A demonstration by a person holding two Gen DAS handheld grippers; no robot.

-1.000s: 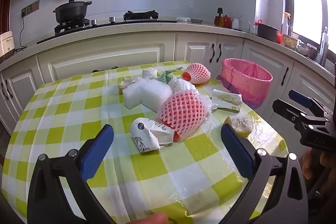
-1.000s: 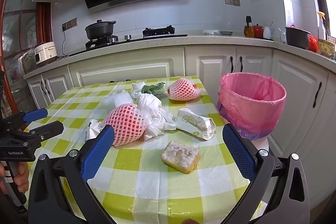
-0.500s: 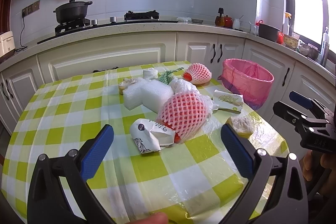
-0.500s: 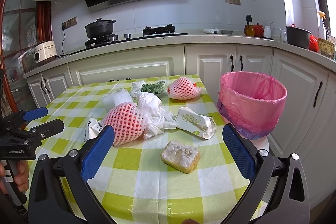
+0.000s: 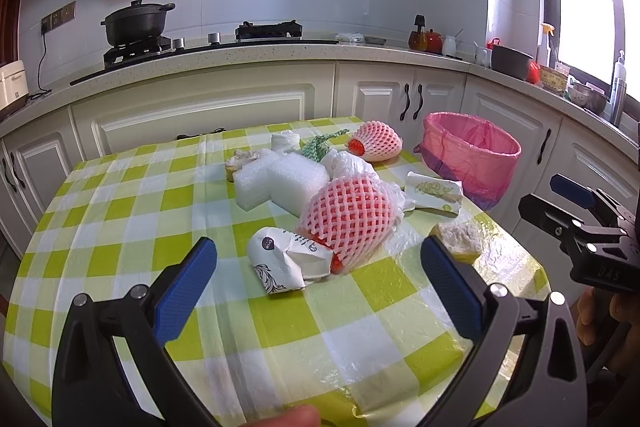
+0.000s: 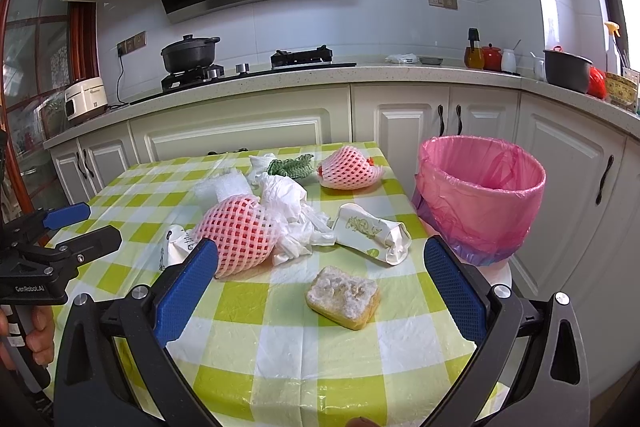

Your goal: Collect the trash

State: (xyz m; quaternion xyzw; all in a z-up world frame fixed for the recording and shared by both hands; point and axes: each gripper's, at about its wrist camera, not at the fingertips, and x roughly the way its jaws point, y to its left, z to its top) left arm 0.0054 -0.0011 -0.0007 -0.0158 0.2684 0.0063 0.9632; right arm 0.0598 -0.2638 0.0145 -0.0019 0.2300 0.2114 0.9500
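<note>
Trash lies in a heap on the green-checked table (image 5: 120,219): a pink foam net (image 5: 348,215) (image 6: 240,231), a crumpled white cup (image 5: 286,261), white foam blocks (image 5: 280,179), a white wrapper (image 6: 372,233), a bread slice (image 6: 344,297) (image 5: 456,241), white plastic (image 6: 288,199) and a second pink net (image 6: 348,169) (image 5: 378,141). A pink-lined bin (image 6: 480,195) (image 5: 470,157) stands off the table's right edge. My left gripper (image 5: 318,279) hangs open just short of the cup. My right gripper (image 6: 320,281) is open, with the bread slice between its fingers' line, apart from both.
Cream kitchen cabinets (image 6: 240,131) and a counter with a black pot (image 6: 190,53) run behind the table. More pots and bottles (image 5: 512,61) crowd the counter at right. A person's hand (image 6: 28,331) holds each gripper's handle.
Both grippers have drifted slightly back and up from the table; the trash looks a little farther off. Nothing was touched and both stay open.
</note>
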